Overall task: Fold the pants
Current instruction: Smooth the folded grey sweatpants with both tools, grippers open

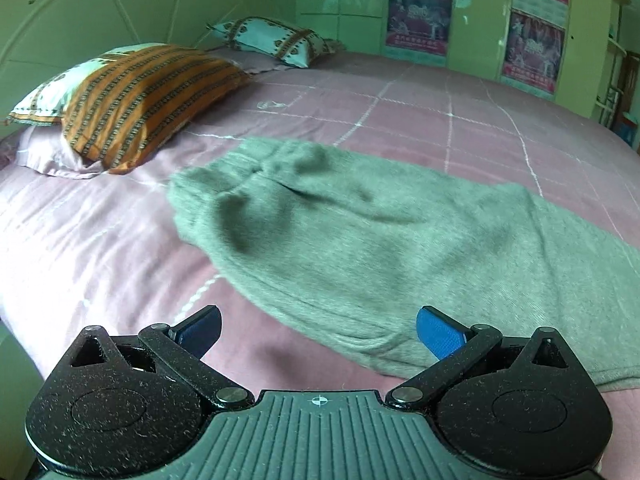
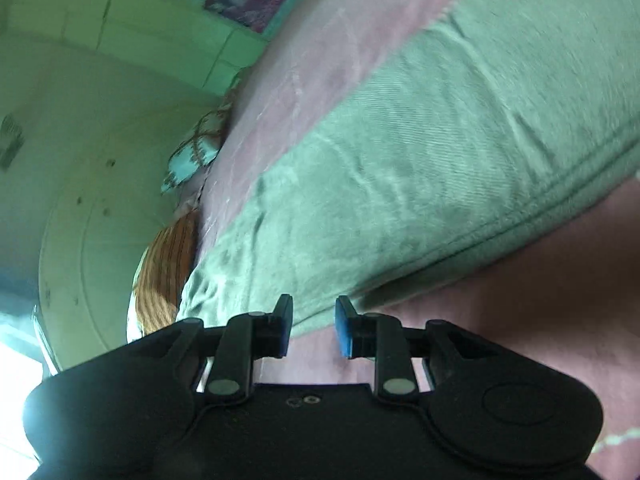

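Your left gripper (image 1: 318, 330) stands wide, its ribbed blue pads (image 1: 440, 332) far apart with nothing between them, over the near edge of the pants (image 1: 360, 240). Your right gripper (image 2: 314, 326) is narrow: a small gap remains between its blue pads (image 2: 343, 330), and in that gap you see only sheet and the hem edge beyond, so it holds nothing. Both bodies are matte black plastic, flecked with lint; the left one has a ridged grey plate at its base.

The pants are a soft, fuzzy grey-green knit, lying flat across the bed with shallow wrinkles and a gathered, bunched end toward the pillows. In the right wrist view a stitched double seam runs along their long edge.

They rest on a smooth pink bedsheet (image 1: 460, 120) crossed by thin white grid lines. Near the curved pale headboard (image 1: 100, 12) lie an orange pillow (image 1: 140, 100) with dark stripes, satiny, and a plump pale blue patterned pillow (image 1: 272, 40).

Purple posters (image 1: 418, 18) hang on the green wall; their writing is too small to read.
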Action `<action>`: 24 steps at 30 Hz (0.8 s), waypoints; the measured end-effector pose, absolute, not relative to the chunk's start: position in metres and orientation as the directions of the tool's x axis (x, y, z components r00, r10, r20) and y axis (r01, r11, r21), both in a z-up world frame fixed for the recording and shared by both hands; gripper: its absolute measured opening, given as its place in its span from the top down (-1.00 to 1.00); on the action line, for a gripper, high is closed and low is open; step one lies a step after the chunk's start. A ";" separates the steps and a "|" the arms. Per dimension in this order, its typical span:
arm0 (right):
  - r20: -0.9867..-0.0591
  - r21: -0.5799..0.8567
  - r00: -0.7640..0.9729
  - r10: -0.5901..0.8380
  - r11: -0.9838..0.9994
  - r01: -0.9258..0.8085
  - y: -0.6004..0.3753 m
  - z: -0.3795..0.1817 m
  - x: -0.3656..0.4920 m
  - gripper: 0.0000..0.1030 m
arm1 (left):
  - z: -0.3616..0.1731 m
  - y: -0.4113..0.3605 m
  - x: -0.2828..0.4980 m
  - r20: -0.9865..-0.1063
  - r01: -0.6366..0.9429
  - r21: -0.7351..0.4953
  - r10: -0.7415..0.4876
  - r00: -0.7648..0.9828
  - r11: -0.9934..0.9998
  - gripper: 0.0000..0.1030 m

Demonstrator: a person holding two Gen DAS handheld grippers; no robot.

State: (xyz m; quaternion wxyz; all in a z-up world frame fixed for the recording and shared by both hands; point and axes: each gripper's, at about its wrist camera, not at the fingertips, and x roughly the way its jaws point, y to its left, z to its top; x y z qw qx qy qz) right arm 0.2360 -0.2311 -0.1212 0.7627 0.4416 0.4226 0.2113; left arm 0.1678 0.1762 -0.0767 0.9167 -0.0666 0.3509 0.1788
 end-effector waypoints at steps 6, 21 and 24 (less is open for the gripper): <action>-0.457 0.869 0.554 0.696 0.481 0.113 -0.227 -0.135 0.245 0.79 | -0.079 0.190 0.158 -0.673 -0.400 -0.007 0.292 0.680 0.916 -1.00; -0.530 0.589 0.716 0.454 0.805 -0.075 -0.237 -0.074 0.223 0.82 | -0.061 0.149 0.192 -0.624 -0.277 0.028 0.233 0.746 0.961 -1.00; -0.705 0.425 0.603 0.372 0.903 -0.060 -0.225 -0.098 0.234 0.93 | -0.094 0.139 0.207 -0.744 -0.250 0.085 0.228 0.628 0.965 -1.00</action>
